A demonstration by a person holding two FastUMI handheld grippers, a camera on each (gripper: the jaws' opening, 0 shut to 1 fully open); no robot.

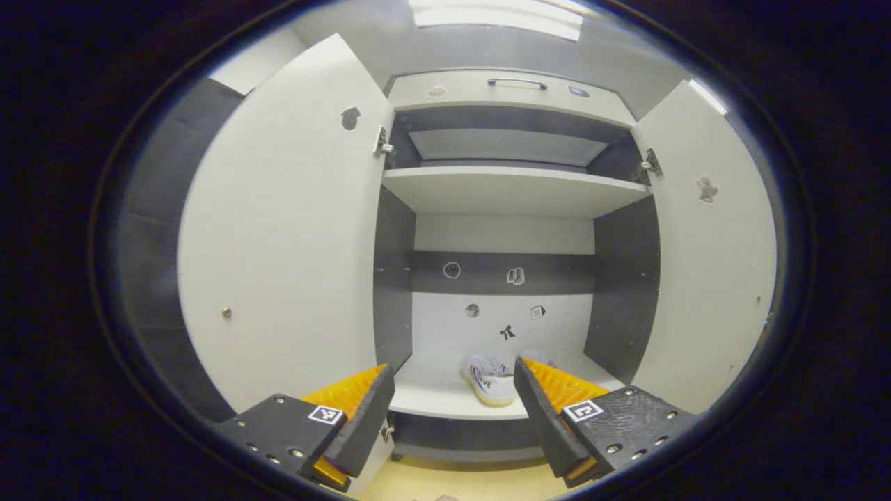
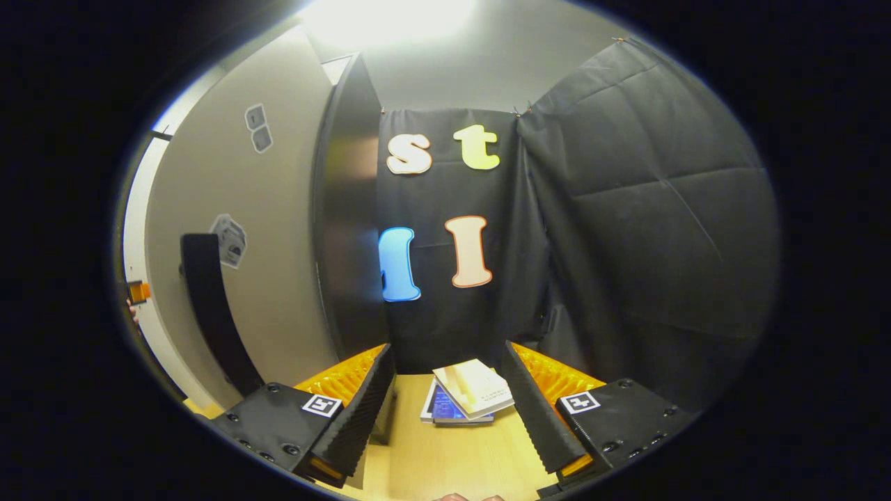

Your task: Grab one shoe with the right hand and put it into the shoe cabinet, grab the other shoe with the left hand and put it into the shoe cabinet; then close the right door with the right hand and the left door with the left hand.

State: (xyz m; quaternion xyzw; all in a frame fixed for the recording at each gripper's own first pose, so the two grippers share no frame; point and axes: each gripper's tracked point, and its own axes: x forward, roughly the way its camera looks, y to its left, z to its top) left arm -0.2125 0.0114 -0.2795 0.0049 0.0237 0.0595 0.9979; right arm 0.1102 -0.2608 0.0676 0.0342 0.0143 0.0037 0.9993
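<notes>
In the left gripper view the shoe cabinet (image 1: 508, 188) stands straight ahead with both doors swung wide: the left door (image 1: 285, 236) and the right door (image 1: 710, 257). A white shoe (image 1: 487, 379) lies on the bottom shelf (image 1: 431, 396), toe toward me, and a second one (image 1: 539, 358) peeks out behind my right finger. My left gripper (image 1: 451, 410) is open and holds nothing, a little in front of that shelf. In the right gripper view my right gripper (image 2: 449, 407) is open and holds nothing. It faces the outer face of the right door (image 2: 243, 243), seen at a slant on the left.
A stack of books (image 2: 465, 398) lies on the wooden floor (image 2: 445, 459) by the black booth wall (image 2: 626, 229). A dark handle (image 2: 209, 306) runs down the door's face. The cabinet has an upper shelf (image 1: 511, 191) and a drawer (image 1: 511, 90) on top.
</notes>
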